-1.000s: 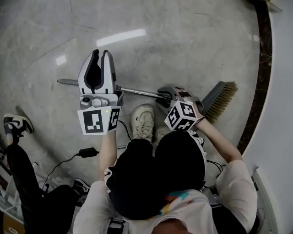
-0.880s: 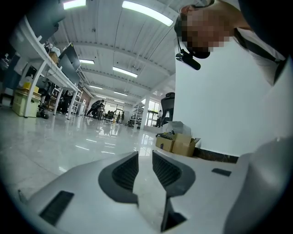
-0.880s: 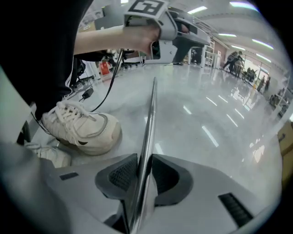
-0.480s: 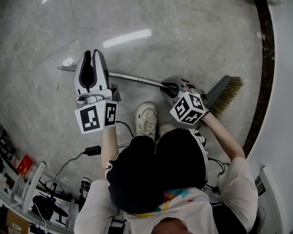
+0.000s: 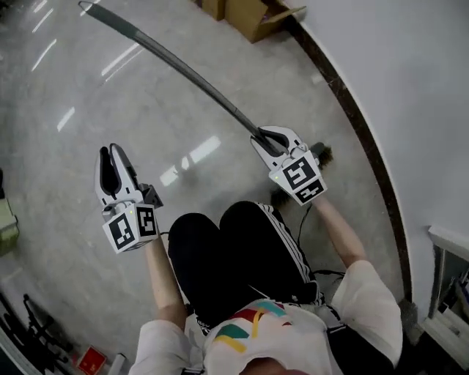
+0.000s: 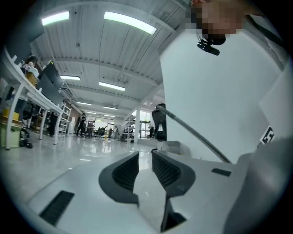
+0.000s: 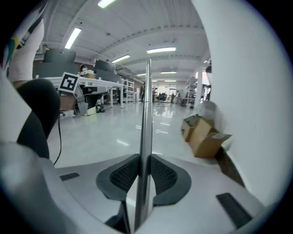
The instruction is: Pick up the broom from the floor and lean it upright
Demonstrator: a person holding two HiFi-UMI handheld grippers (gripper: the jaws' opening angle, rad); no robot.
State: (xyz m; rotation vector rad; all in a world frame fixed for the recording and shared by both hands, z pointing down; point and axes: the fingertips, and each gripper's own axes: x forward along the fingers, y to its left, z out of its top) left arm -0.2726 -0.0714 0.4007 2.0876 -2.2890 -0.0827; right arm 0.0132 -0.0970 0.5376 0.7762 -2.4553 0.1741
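Head camera looking steeply down at the floor (image 5: pixel 183 117), cameras riding close behind left tongs (image 5: pixel 111 152) and right tongs (image 5: pixel 272 139), facing outward across it, broom handle (image 5: pixel 183 71) shared by all.

You stand on a glossy grey floor (image 5: pixel 88 95); a white wall (image 5: pixel 410 88) runs at three o'clock, cardboard boxes (image 5: pixel 249 13) at twelve.

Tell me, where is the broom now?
In the head view, the broom is clamped in the right gripper, its handle slanting up-left, near the white wall.
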